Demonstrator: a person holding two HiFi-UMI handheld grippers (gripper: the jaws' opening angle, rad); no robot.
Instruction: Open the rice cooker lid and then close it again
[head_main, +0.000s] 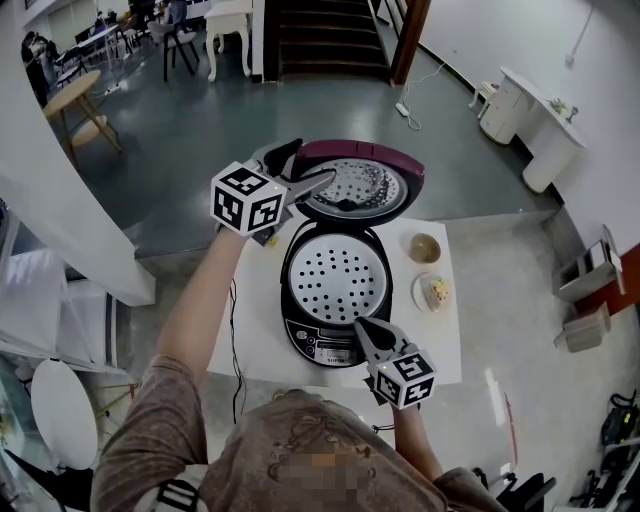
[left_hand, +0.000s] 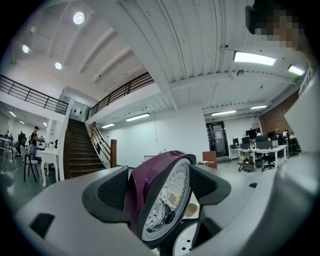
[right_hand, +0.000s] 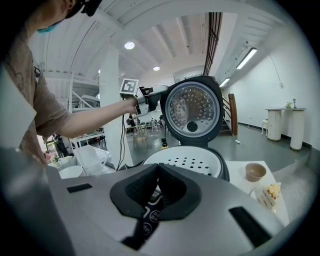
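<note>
A black rice cooker (head_main: 335, 275) stands on a small white table (head_main: 255, 330), a white perforated tray showing in its mouth. Its lid (head_main: 360, 185) is raised upright: maroon outside, silver dimpled plate inside. My left gripper (head_main: 300, 168) reaches in at the lid's left edge. In the left gripper view the lid (left_hand: 150, 185) stands between the wide-spread jaws of the left gripper (left_hand: 160, 189), the pads not visibly pressing on it. My right gripper (head_main: 362, 328) hovers shut at the cooker's front control panel. Its jaws (right_hand: 158, 170) meet with nothing between them.
A small brown bowl (head_main: 425, 248) and a plate with a piece of cake (head_main: 435, 293) sit on the table right of the cooker. A black cable (head_main: 236, 340) hangs off the table's left side. Grey floor surrounds the table; a staircase (head_main: 330, 35) rises behind.
</note>
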